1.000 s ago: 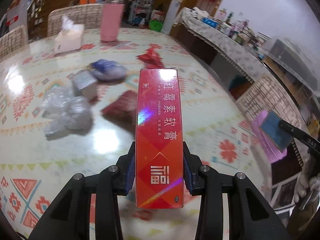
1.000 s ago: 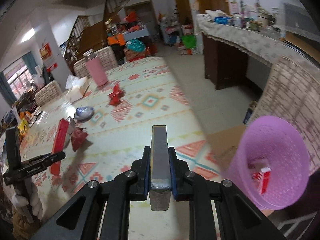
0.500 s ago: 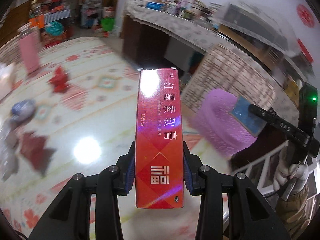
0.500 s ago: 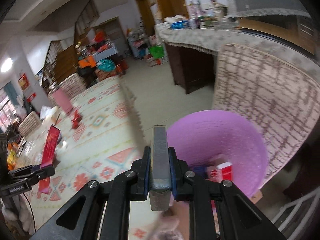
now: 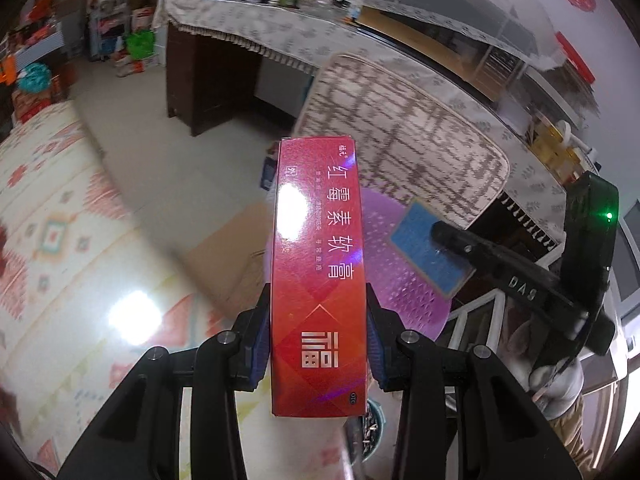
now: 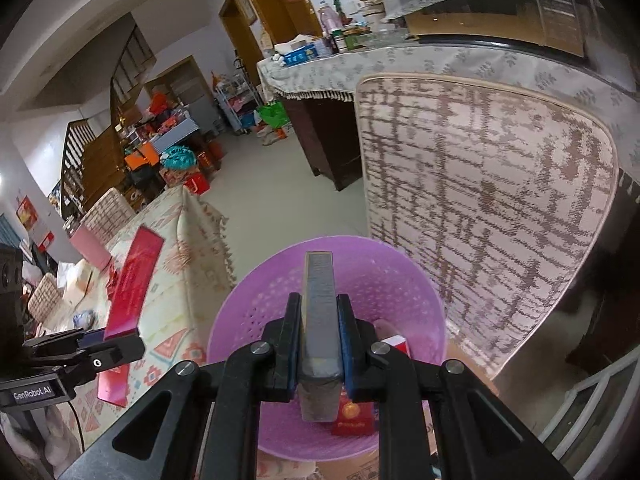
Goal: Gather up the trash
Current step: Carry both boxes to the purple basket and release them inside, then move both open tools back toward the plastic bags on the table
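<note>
Only right view shows red packs (image 6: 354, 414) inside purple basket (image 6: 256, 320), each hand-held gripper pinching a box.

Fisheye warp, tabletop glare, blurred edges

You've got two grippers going, left (image 5: 318, 344) and right (image 6: 318, 344), and each one's got exactly one box: a red box (image 5: 318, 272) in the left, a grey box (image 6: 319, 316) in the right. One purple bin (image 6: 248, 320) under the right one, with at least two red packs (image 6: 354, 412) in it, hard to count past that.
</note>
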Available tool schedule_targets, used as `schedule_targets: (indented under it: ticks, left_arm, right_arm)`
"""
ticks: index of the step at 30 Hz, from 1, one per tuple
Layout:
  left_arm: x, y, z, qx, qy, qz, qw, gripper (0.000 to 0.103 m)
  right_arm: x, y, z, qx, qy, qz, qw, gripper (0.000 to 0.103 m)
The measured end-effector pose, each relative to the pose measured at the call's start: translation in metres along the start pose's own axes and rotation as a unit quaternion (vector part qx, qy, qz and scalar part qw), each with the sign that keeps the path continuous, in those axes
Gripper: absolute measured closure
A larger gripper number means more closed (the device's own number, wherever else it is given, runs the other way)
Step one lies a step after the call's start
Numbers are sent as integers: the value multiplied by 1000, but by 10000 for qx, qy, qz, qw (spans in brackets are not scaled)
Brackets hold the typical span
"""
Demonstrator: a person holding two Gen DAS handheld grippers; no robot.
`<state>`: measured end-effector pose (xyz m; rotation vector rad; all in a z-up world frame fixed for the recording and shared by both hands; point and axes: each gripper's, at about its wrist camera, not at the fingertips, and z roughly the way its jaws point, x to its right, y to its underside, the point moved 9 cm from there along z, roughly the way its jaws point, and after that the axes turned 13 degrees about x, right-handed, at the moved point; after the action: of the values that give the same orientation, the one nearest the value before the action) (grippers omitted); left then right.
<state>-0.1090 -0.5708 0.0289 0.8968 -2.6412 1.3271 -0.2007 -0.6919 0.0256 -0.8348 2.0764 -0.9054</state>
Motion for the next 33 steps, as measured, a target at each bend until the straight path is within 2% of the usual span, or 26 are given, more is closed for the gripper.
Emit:
schedule_targets:
  ticks: [3,5,7,9,12,15,17,22,25,29,33]
  left_arm:
    - [14,-7,13,-5,126,45,9999,64]
    - [19,-10,21,-17,124,77,9999,60]
    - [18,-9,22,-15,101,64,9999,48]
    - [14,-5,18,-4,16,68,10000,41]
    - [3,3,8,0,-89,-1,10000,40]
    - [-15,11,-5,79,-284,-126,9995,29]
    - [-26,17,-15,118,-383,-234,9989,28]
    - [-55,42,-42,56,-523,-595,9968,27]
    - [-73,54,-67,205,-640,-719,9951,27]
    - [-109,69,-104,372,-958,-987,9898,27]
    - [-160,86,-146,610,-1621,-1178,9778,27]
  right_arm:
    - [7,-4,4,34,18,8,10000,84]
    - [9,-6,5,107,-25,53,9999,83]
    - [11,-7,4,129,-24,113,9998,78]
    - [13,-7,3,159,-14,134,9998,72]
    - [8,-3,-1,153,-29,86,9998,71]
    - [-2,2,-2,97,-107,30,9999,70]
    - [-13,6,-3,64,-174,-37,9998,65]
    - [-44,12,-11,104,-358,-203,9991,38]
    - [-70,17,-15,109,-537,-349,9979,27]
    - [-117,37,-15,-42,-921,-499,9945,19]
    - [-170,71,-6,-391,-1392,-583,9878,19]
